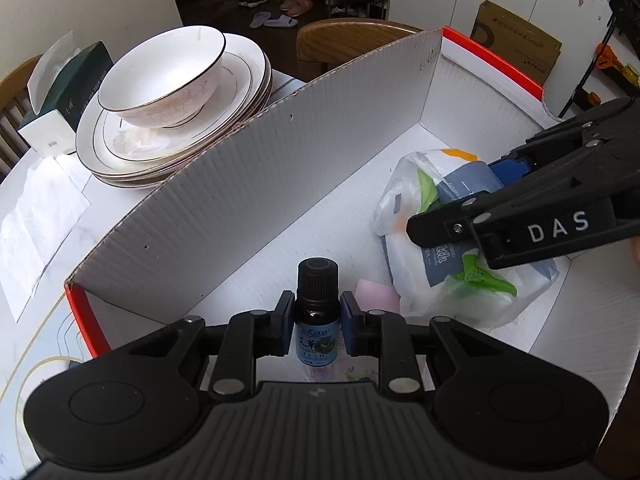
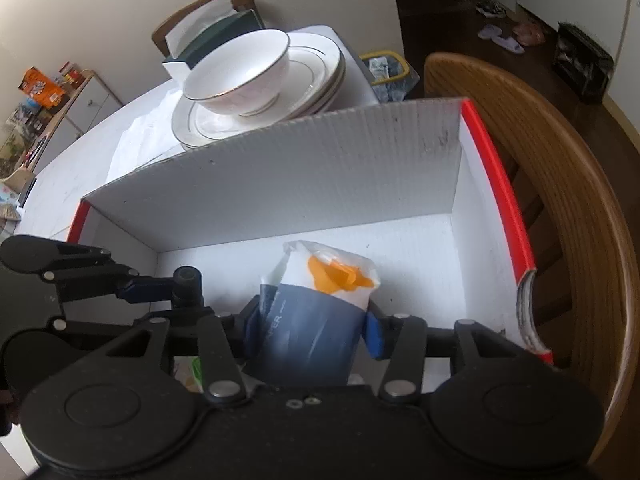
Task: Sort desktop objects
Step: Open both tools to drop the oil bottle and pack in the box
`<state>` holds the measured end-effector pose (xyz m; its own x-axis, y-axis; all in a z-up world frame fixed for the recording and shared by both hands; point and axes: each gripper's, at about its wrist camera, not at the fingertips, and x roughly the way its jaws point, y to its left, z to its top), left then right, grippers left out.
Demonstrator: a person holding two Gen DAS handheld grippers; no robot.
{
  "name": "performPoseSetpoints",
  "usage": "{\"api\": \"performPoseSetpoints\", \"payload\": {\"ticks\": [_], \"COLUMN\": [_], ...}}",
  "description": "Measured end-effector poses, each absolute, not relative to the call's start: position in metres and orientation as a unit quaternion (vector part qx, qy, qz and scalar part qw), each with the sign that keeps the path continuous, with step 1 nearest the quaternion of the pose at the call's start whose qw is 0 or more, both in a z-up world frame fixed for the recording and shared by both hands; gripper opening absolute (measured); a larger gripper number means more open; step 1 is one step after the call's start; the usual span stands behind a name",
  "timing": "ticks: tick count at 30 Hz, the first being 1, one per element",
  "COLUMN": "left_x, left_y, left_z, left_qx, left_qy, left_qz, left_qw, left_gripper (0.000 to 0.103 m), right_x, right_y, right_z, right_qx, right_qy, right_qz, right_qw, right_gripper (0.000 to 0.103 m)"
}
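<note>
While the left tongs point(image 1: 313, 322) clamp the essential-oil bottle point(image 1: 317, 312) low inside the white box point(image 1: 280, 152), set it upright before letting go; the right tongs point(image 2: 313, 330) straddle the bagged tissue pack point(image 2: 310, 312), grip uncertain.

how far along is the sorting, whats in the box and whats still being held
Done: a pink block lies in the white box. In hand: the left gripper clamps a small bottle; the right gripper straddles a bagged pack inside the box. Left: releasing both.

White table point(image 1: 48, 240) bears plates point(image 1: 176, 148), tissue box point(image 1: 60, 88), corrugated box point(image 1: 280, 152).
</note>
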<state>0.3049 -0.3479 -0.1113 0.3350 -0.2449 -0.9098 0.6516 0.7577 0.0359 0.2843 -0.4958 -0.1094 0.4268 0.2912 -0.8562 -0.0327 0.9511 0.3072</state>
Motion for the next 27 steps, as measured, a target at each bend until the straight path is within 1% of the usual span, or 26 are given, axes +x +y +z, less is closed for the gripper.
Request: {"api": "performPoseSetpoints", "payload": {"ticks": [2,4,14,17,19,21,27], "left_x": [0.304,0.303,0.297,0.292,0.288,0.283,0.268], "left_y": [-0.347,-0.347,-0.340,-0.336,-0.334,-0.331,-0.319], "left_z": [-0.111,-0.109,-0.100,-0.096,-0.092,-0.087,-0.069], "left_qx": [0.200,0.199,0.176,0.168,0.160,0.150,0.124], "left_qy": [0.501,0.497,0.490,0.485,0.481,0.477,0.457], "left_qz": [-0.281,-0.279,-0.282,-0.287,-0.288,-0.290,-0.297], "left_qw": [0.794,0.797,0.806,0.809,0.812,0.816,0.829], "left_gripper": [0.023,0.023,0.023,0.023,0.023,0.023,0.023], "right_x": [0.285,0.284,0.277,0.270,0.266,0.261,0.247], "right_y": [-0.495,-0.494,-0.494,-0.493,-0.493,-0.494,-0.499], "right_z": [-0.110,-0.108,-0.094,-0.084,-0.078,-0.070,-0.051], "right_qx": [0.122,0.118,0.100,0.095,0.090,0.083,0.083], "right_qy": [0.528,0.526,0.516,0.509,0.502,0.491,0.471], "right_qz": [0.093,0.087,0.102,0.112,0.117,0.118,0.129], "right_qw": [0.835,0.837,0.845,0.848,0.852,0.859,0.869], "right_gripper": [0.055,0.062,0.068,0.075,0.082,0.086,0.087]}}
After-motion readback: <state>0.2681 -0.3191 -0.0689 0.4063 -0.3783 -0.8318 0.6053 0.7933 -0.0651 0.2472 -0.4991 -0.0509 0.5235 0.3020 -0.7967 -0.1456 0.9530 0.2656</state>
